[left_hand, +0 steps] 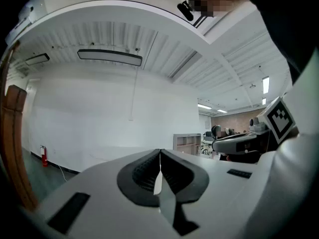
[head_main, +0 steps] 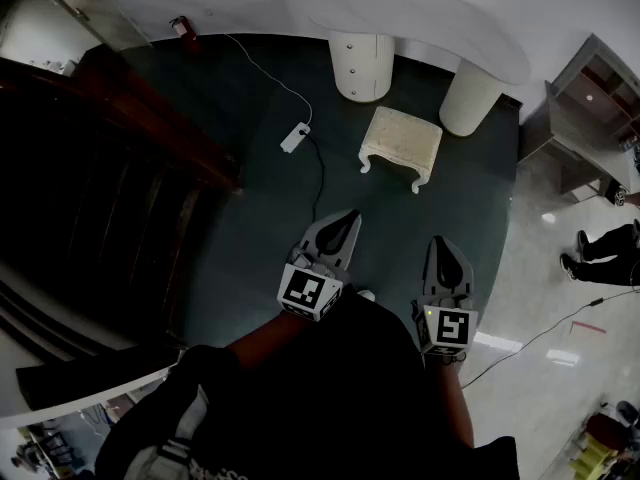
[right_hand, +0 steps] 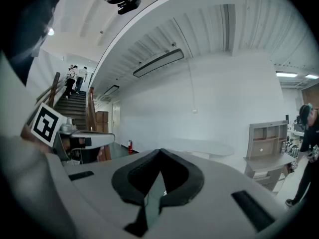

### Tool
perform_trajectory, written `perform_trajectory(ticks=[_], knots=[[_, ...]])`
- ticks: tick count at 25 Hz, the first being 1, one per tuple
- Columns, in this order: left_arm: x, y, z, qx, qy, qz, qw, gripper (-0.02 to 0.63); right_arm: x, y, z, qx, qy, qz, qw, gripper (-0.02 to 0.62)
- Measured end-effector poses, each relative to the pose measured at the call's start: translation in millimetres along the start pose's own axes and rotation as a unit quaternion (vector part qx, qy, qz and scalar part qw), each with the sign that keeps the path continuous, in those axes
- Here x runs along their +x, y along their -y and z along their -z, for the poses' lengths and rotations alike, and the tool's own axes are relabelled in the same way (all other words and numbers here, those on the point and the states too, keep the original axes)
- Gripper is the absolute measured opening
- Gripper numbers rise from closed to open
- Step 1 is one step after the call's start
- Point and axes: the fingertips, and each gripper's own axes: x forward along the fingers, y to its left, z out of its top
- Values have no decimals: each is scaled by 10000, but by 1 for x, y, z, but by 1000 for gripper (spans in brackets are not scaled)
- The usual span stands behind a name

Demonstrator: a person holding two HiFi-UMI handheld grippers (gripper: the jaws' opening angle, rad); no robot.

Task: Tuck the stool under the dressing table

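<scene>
Head view: My left gripper [head_main: 347,220] and right gripper [head_main: 441,245] are held side by side at the near edge of the dark green floor [head_main: 250,228], both pointing toward the far wall. The cream stool [head_main: 400,144] stands on this floor well ahead of both grippers. It is just in front of the white dressing table [head_main: 430,16], near the gap between the table's two round pedestals and outside the tabletop's edge. A white power strip [head_main: 295,137] with its cable lies left of the stool.

Left gripper view: My jaws are pressed together with nothing between them. A red fire extinguisher [left_hand: 44,156] stands at the far left wall.

Right gripper view: My jaws are likewise pressed together and empty. The dressing table top shows beyond them, and a staircase [right_hand: 74,103] rises at the left.
</scene>
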Motion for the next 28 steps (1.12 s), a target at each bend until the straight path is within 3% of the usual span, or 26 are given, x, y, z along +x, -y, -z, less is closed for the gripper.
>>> perform_trajectory(ticks=[7,12,19,28], knots=[[-1,-10,-2,56,0,-97,9999,15,-1,-14,-1,-1067,-31,-122,9942,38],[21,-17,10,-18,-105,26,9999,16,13,5,8,-553,-77,-12,9984,38],[75,-43,29,-257,-235,198,9992,15,56,41,20,-595,-404,147,9973,38],[177,-120,38,-665,-450,386,9960,15,185,95,18,-60,-705,408,9967,38]])
